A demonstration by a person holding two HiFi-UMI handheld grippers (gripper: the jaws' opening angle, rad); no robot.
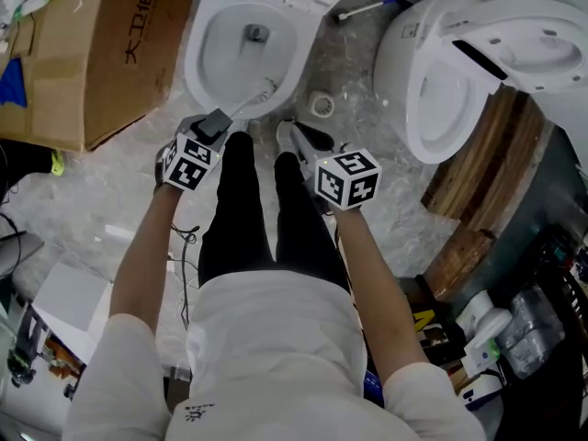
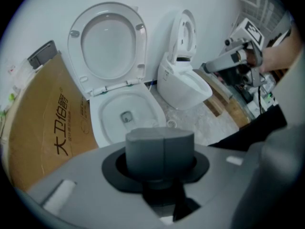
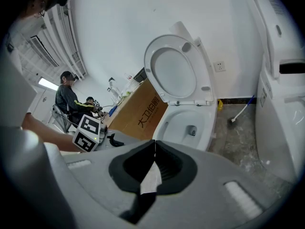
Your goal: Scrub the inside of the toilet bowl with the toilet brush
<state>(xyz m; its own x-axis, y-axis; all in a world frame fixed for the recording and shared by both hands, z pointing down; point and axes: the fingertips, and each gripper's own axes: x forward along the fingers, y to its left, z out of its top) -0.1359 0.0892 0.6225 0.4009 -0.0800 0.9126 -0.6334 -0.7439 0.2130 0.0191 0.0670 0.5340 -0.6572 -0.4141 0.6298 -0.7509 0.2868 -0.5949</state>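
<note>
The open toilet bowl (image 1: 246,49) stands just ahead of my feet, seat and lid raised (image 2: 107,42), drain hole visible (image 3: 191,130). The toilet brush (image 1: 366,9), white with a blue handle, lies on the floor behind the bowl against the wall (image 3: 239,114), far from both grippers. My left gripper (image 1: 218,122) hovers at the bowl's near rim, its grey pads pressed together (image 2: 160,137), nothing seen between them. My right gripper (image 1: 299,138) is beside it over the floor, jaws closed to a thin seam (image 3: 155,149) and empty.
A second white toilet (image 1: 459,72) stands to the right. A large cardboard box (image 1: 101,44) flanks the bowl's left. A small round white fitting (image 1: 322,106) sits on the floor. Wooden planks (image 1: 478,182) lie at right. A seated person (image 3: 69,101) is far left.
</note>
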